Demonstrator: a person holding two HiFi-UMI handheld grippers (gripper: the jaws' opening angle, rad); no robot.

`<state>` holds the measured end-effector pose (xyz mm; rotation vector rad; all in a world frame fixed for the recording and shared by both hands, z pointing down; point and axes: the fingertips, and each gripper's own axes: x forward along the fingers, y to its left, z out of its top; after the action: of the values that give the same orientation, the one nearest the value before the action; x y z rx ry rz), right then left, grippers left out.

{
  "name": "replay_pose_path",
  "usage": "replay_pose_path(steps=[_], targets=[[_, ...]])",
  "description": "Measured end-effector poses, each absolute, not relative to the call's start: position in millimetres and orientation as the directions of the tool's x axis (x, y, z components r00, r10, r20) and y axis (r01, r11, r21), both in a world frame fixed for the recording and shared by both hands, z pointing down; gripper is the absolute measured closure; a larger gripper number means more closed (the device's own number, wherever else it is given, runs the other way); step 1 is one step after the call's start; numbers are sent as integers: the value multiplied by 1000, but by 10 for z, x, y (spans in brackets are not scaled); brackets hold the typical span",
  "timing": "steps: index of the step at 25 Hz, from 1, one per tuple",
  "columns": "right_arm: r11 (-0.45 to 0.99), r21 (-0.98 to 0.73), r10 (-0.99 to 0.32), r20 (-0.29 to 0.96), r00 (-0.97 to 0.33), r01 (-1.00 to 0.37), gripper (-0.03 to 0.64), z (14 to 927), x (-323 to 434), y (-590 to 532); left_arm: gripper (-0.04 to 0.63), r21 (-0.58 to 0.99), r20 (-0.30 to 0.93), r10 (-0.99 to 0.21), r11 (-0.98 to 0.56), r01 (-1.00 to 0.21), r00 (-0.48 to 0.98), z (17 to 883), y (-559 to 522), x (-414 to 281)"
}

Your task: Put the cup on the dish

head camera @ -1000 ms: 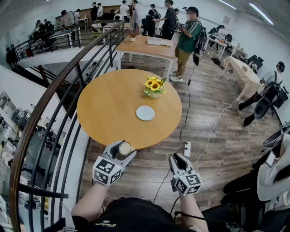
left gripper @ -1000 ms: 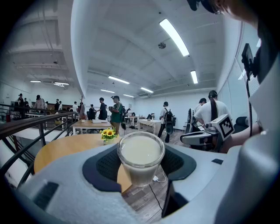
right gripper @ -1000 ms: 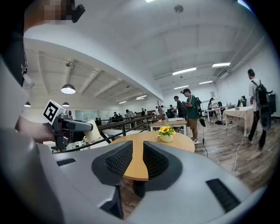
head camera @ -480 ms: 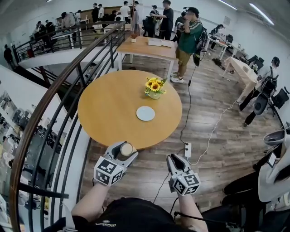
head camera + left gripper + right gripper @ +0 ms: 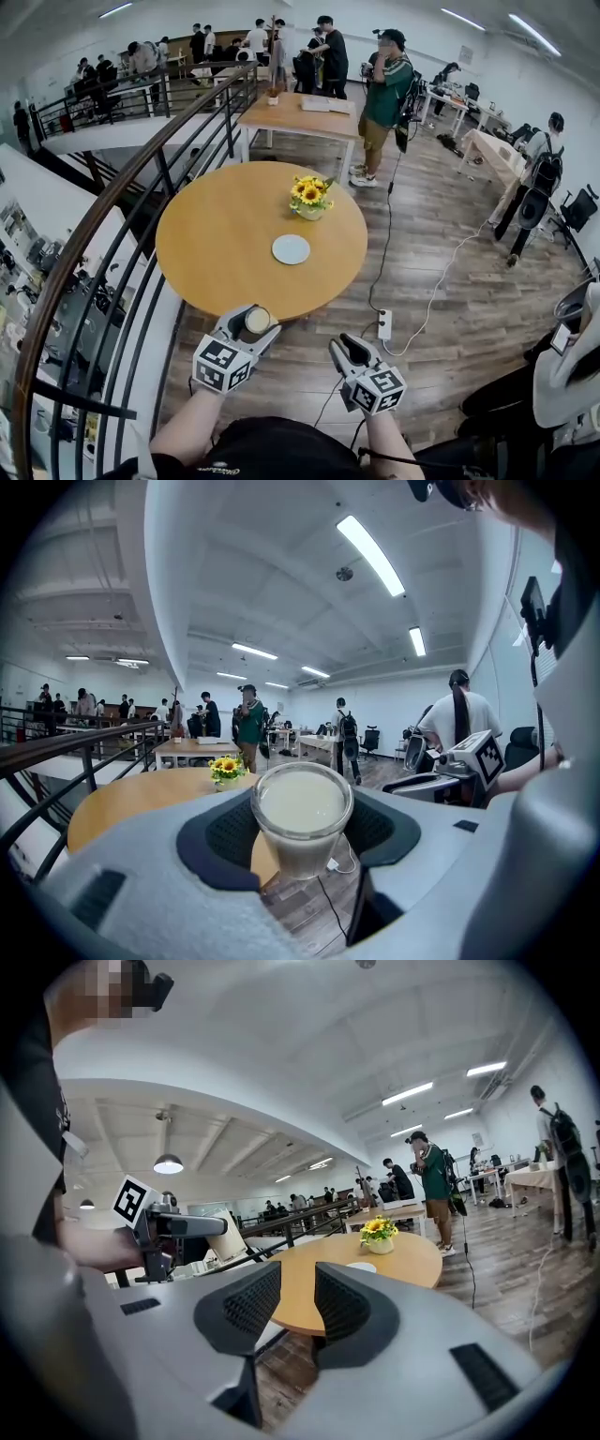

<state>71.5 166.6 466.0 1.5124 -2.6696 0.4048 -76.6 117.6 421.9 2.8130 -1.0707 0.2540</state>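
Head view: your left gripper [image 5: 251,324] holds the cup [image 5: 258,320] at the round surface's [image 5: 216,253] near edge; the dish [image 5: 291,248] lies mid-surface, well apart; your right gripper [image 5: 343,347] hangs nearby | Left gripper view: fingers [image 5: 220,834] clamp the milky cup on both sides | Right gripper view: fingers [image 5: 242,1305] narrowly apart, empty

The round wooden tabletop [image 5: 211,244] carries two things. A small white dish [image 5: 291,248] lies flat just off its centre, toward 4 o'clock. A pot of sunflowers [image 5: 309,197] stands upright at the dish's 1 o'clock, near but apart.
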Motion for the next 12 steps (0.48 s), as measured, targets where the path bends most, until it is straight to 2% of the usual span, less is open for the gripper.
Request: replay_pose_path(steps=[12], targets=[[495, -193, -834, 169, -526, -847, 517, 4721, 1240, 1705, 330, 51, 196, -669, -723, -689, 716, 4266, 1270, -333]])
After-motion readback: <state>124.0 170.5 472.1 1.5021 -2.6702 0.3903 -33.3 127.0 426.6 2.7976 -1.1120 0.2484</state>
